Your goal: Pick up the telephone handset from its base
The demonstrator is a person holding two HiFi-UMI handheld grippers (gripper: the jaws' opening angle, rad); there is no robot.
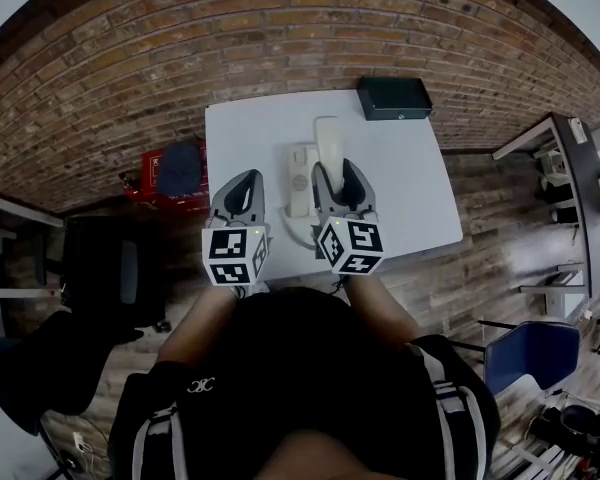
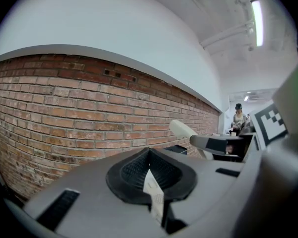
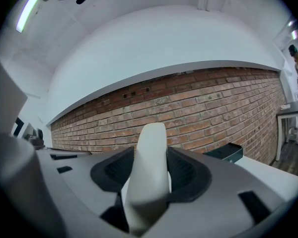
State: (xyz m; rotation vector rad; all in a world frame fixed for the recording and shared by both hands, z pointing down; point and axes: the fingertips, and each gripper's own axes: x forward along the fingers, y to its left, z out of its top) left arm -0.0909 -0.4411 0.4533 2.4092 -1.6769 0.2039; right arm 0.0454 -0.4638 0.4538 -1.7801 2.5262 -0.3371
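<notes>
The cream telephone handset stands out over the white table, gripped at its near end by my right gripper. The right gripper view shows the handset clamped between the black pads and rising upright against the brick wall. Its cream base lies flat on the table just left of the handset, apart from it. My left gripper hovers over the table's left front part, jaws together and holding nothing. From the left gripper view, the handset and the right gripper show at the right.
A black box sits at the table's far right corner against the brick wall. The phone's cord trails toward the front edge. A red object and a blue chair stand left of the table. Desks and another blue chair are to the right.
</notes>
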